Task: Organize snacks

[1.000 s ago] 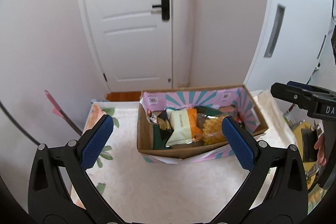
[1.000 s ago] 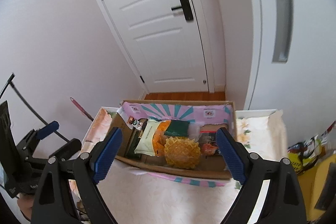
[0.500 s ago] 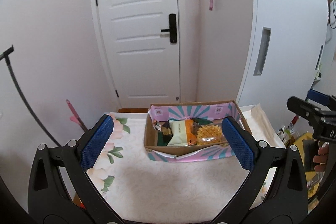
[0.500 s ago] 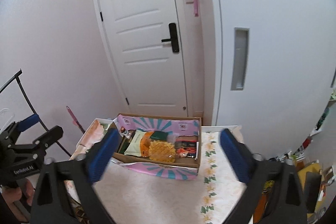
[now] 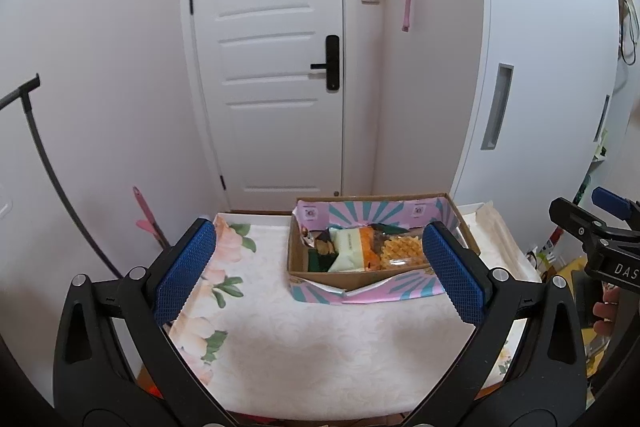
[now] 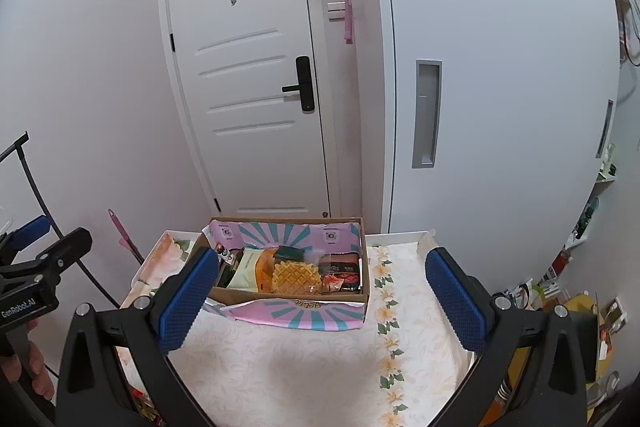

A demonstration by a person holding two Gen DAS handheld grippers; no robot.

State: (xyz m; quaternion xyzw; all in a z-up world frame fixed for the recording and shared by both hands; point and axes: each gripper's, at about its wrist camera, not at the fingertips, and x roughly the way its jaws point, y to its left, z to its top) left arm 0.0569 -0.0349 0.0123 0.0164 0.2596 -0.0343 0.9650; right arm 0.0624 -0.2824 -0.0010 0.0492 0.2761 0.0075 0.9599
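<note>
**A:** so what are the claws doing? Left claw (image 5: pixel 320 281) looks spread wide with nothing between the blue pads (image 5: pixel 186 269).

**B:** yep, and the right claw (image 6: pixel 322 293) is just as wide and empty too. Both hang over the near part of the table (image 5: pixel 304 347), short of the box.

**A:** and the snacks?

**B:** all in the cardboard box (image 6: pixel 296 311) at the far end of the table, by the white door (image 6: pixel 248 75). There's a waffle pack (image 6: pixel 297 278) in the middle, a pale green packet (image 6: pixel 245 270) left of it, and a dark red packet (image 6: pixel 344 273) on the right.
</note>
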